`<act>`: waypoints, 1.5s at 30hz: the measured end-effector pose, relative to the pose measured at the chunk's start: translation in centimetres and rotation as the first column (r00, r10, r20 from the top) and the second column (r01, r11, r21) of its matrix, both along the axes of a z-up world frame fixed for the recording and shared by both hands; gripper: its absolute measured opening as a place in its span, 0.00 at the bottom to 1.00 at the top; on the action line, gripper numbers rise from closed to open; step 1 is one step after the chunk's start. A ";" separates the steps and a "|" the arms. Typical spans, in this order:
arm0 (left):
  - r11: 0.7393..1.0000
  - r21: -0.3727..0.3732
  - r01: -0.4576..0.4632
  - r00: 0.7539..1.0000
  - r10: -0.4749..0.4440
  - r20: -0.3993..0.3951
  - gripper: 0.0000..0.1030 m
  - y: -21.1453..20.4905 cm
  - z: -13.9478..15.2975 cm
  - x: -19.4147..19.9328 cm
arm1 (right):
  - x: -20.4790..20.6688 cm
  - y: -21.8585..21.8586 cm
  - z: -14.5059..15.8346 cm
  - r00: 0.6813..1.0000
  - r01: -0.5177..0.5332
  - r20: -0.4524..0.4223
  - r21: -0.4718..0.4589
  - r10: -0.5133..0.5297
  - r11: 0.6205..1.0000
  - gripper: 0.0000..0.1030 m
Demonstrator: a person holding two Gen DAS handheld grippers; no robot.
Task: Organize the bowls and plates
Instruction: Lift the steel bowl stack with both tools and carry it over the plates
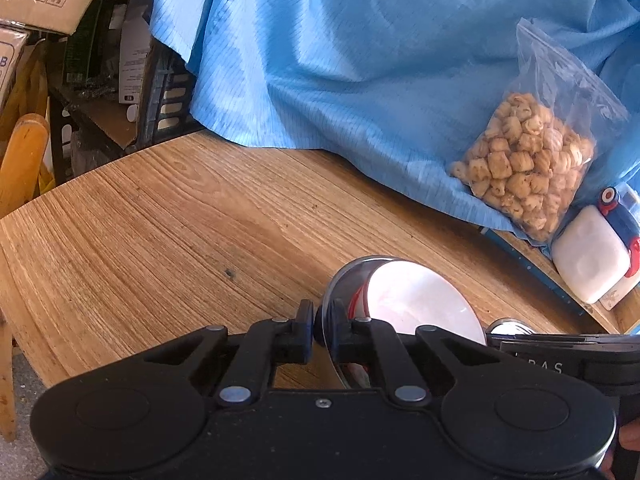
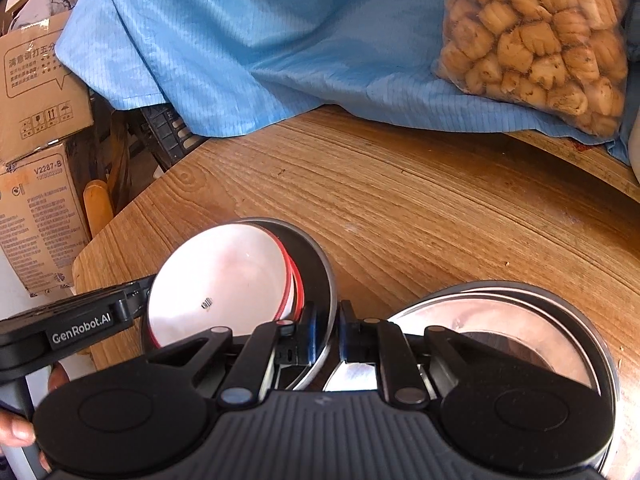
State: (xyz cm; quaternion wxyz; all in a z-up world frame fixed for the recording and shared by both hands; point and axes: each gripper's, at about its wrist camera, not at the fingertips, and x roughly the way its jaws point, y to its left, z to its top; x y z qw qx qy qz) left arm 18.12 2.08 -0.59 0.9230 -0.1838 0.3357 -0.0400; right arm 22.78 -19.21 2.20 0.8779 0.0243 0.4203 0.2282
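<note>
A steel bowl [image 2: 320, 264] with a white red-rimmed bowl [image 2: 224, 280] nested inside is held tilted above the wooden table [image 2: 400, 200]. My right gripper [image 2: 328, 332] is shut on the steel bowl's rim at one side. My left gripper [image 1: 322, 320] is shut on the same steel bowl [image 1: 348, 276] at the opposite rim; the white bowl's inside [image 1: 416, 300] faces it. A steel plate [image 2: 520, 320] lies on the table to the right, under my right gripper. The left gripper's body [image 2: 80, 328] shows at the left of the right wrist view.
A blue cloth [image 1: 340, 60] covers the back of the table. A clear bag of snacks [image 1: 528, 160] leans on it at the right, with a white box [image 1: 592, 256] beside it. Cardboard boxes [image 2: 36, 120] and a wooden chair [image 1: 20, 152] stand off the table's left edge.
</note>
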 end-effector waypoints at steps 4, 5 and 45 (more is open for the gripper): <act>1.000 -0.007 -0.010 1.000 0.010 -0.001 0.07 0.1 0.0 0.1 | 0.0 -0.1 0.0 1.000 0.014 -0.009 0.016 -0.014 1.000 0.13; 1.000 -0.008 -0.014 1.000 0.014 -0.004 0.05 0.2 0.0 0.2 | 0.0 -0.1 0.1 1.000 0.014 -0.010 0.025 -0.013 1.000 0.13; 0.986 -0.036 0.165 0.984 -0.162 0.073 0.04 -6.3 4.0 0.8 | -3.4 -8.9 4.1 0.981 0.178 0.064 0.116 -0.186 0.977 0.13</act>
